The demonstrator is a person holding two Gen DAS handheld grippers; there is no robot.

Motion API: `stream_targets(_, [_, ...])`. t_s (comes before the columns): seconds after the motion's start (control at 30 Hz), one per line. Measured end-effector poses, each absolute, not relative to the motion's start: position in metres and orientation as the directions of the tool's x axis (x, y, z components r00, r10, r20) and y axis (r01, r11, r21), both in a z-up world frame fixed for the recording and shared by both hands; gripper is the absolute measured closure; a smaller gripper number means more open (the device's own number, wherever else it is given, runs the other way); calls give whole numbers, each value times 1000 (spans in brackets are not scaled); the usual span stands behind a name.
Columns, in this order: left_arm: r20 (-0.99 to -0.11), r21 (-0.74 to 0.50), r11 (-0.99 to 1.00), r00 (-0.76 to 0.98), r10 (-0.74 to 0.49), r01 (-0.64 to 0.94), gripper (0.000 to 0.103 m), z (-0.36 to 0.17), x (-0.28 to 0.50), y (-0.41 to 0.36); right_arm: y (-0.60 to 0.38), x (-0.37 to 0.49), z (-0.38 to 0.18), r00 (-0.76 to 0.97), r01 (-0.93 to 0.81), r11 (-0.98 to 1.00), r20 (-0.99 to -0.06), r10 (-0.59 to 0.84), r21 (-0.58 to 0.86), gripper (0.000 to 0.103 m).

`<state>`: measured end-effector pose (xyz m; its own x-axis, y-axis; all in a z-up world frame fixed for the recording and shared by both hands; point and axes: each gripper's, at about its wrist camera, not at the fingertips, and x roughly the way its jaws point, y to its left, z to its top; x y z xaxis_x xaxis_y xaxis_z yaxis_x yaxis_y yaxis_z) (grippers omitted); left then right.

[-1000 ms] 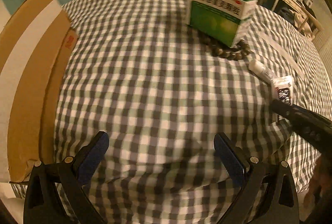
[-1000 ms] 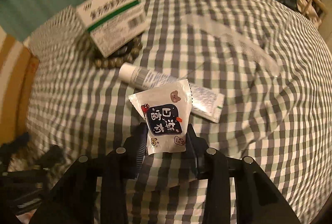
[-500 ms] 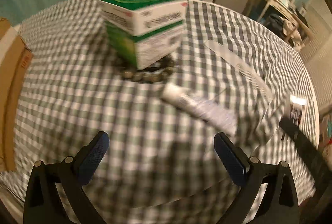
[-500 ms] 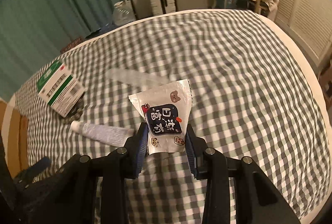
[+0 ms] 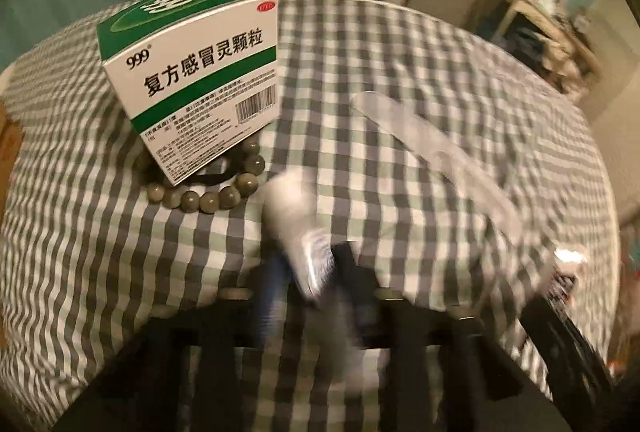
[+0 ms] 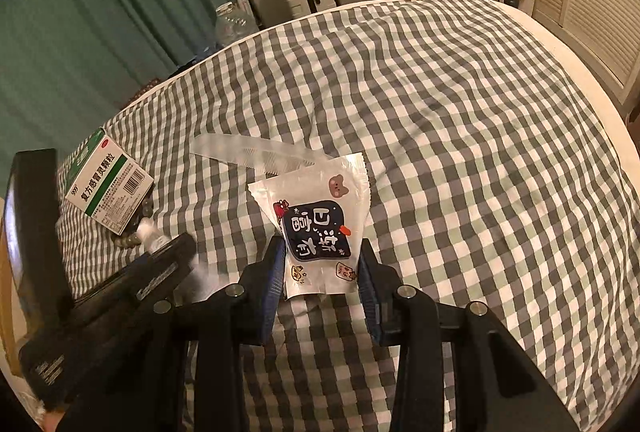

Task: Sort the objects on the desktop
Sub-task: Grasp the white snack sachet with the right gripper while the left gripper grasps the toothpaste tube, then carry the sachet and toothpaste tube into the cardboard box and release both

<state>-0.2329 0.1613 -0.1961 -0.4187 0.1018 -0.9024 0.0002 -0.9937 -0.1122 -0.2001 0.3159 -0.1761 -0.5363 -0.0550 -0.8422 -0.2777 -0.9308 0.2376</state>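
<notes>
Left wrist view: left gripper (image 5: 308,264) with jaws just closed in to a narrow gap, the white tube (image 5: 298,228) between them, blurred, pads seemingly against its sides though too smeared to be sure; tube's long axis running from the jaws up and leftward toward the bead bracelet (image 5: 208,192), capped end far, crimped end near. Green-and-white medicine box (image 5: 192,72) resting on the bracelet, far left on the checked cloth (image 5: 400,44). Clear comb (image 5: 432,148) lying diagonally right of the tube, from far left to near right. Right wrist view: right gripper (image 6: 322,264) part-closed, clamped on the lower end of a white snack packet (image 6: 316,216), packet upright in the jaws, serrated top edge pointing away from the camera, printed face toward the lens, held over the cloth near the middle of the bed, just this side of the comb (image 6: 248,152)
</notes>
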Motion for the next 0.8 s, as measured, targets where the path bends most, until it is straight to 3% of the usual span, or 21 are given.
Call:
stream_targets(0.17, [-880, -184, -982, -438, 186, -47, 85, -177, -211, 133, 315, -195, -166, -565, -264, -939, -824, -36, 222, 68])
stream_targets(0.43, [-805, -84, -977, -564, 183, -196, 85, -124, -167, 97, 287, -169, -130, -624, -200, -954, -780, -52, 223, 68])
stream_targets(0.6, [-781, -97, -974, -591, 203, -207, 85, -100, -155, 77, 253, -150, -111, -633, -105, -958, -761, -142, 267, 68])
stream_targets(0.8, [-776, -99, -979, -602, 189, -179, 85, -64, -141, 33, 208, -124, -76, -661, -34, -973, -735, -151, 230, 68])
